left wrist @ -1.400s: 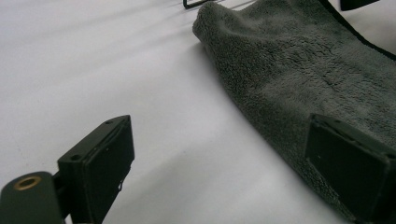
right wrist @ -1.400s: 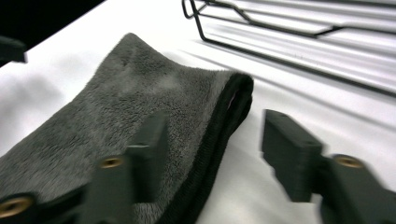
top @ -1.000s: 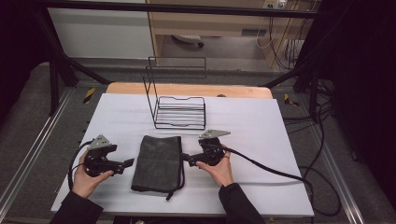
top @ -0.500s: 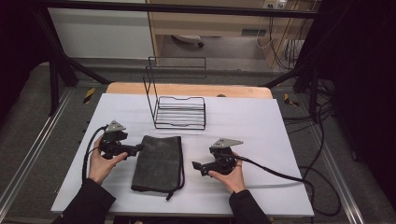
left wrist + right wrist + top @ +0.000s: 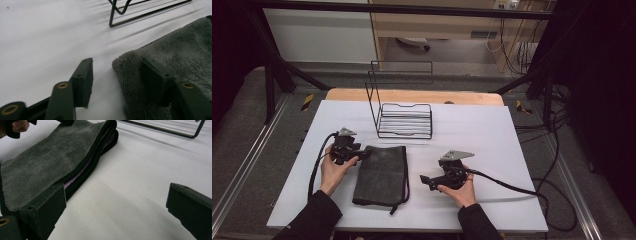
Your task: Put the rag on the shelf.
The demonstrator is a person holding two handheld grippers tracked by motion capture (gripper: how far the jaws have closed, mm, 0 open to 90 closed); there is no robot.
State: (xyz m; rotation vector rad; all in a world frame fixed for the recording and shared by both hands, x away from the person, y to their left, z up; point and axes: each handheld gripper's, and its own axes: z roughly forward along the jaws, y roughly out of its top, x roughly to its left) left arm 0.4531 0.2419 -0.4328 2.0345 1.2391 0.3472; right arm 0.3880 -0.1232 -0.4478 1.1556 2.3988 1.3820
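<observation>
A dark grey folded cloth (image 5: pixel 382 175) is lying in the lower middle of the high view, on the white table (image 5: pixel 492 135), its long side running from the centre of the frame down toward the near edge; a thin dark cord or trim is trailing off its lower right corner. In the right gripper view the cloth (image 5: pixel 50 160) is filling the upper left of the frame, showing a fuzzy, short-piled grey face, a thick black folded edge and a thin lilac layer peeking out between the folds. In the left gripper view the same fleecy pile (image 5: pixel 175 55) is sitting in the right half, its rounded corner bunching up slightly.

The left gripper (image 5: pixel 357 155) is working at the cloth's upper left corner, left of centre in the high view; its jaws have just been closing and are standing about half apart; the cloth's corner is lying between them, 1 jaw resting on top of the pile and the other on bare table, a clear gap still showing, so the cloth is not pinched.

The right gripper (image 5: pixel 428 181) is sitting just right of the cloth, lower middle of the high view, its jaws spread wide with bare table between them, 1 jaw right beside the cloth's black edge.

A black wire rack (image 5: pixel 404 117) is standing beyond the cloth, upper middle of the high view, well apart from both grippers.
</observation>
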